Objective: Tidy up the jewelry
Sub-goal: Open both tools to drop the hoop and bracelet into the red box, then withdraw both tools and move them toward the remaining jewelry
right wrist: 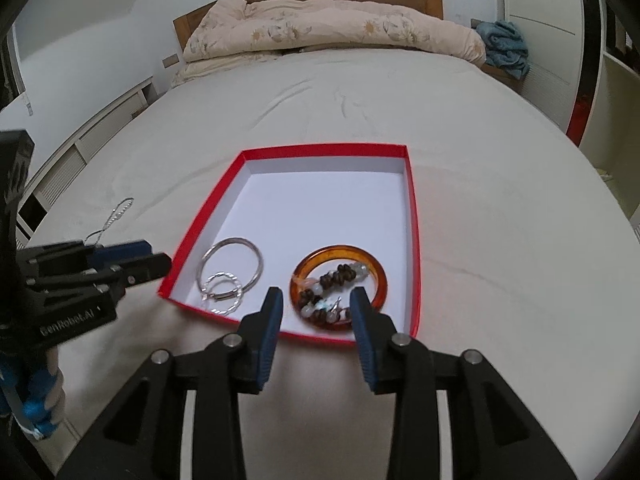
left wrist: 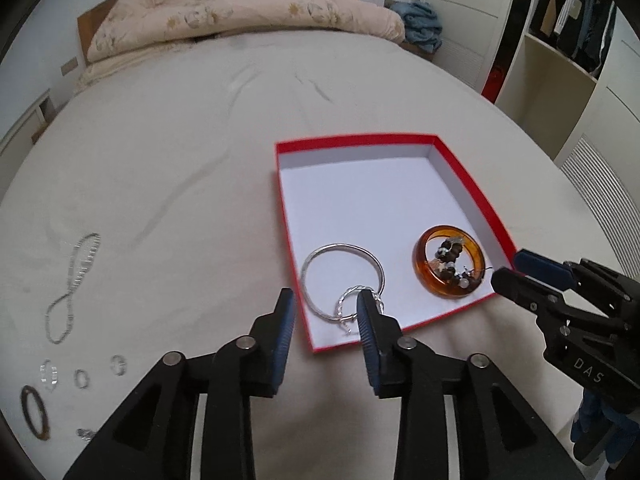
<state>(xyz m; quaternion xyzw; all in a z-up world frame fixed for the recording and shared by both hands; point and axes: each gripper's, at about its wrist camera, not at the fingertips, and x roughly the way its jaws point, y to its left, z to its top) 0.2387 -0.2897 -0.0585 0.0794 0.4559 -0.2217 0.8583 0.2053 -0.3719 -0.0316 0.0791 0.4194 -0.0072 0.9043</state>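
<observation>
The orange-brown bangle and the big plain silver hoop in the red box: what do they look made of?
Translucent orange-brown round bangle: likely resin, plastic or glass, glossy; light glows through its thick amber wall and highlights run along the rim. Large thin silver-coloured hoop: looks like polished metal, a slim bright wire with sharp reflections; silver or plated, I cannot tell.

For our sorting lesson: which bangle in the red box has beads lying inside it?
The amber bangle: brown and white beads lie inside it; the silver bangles hold none.
</observation>
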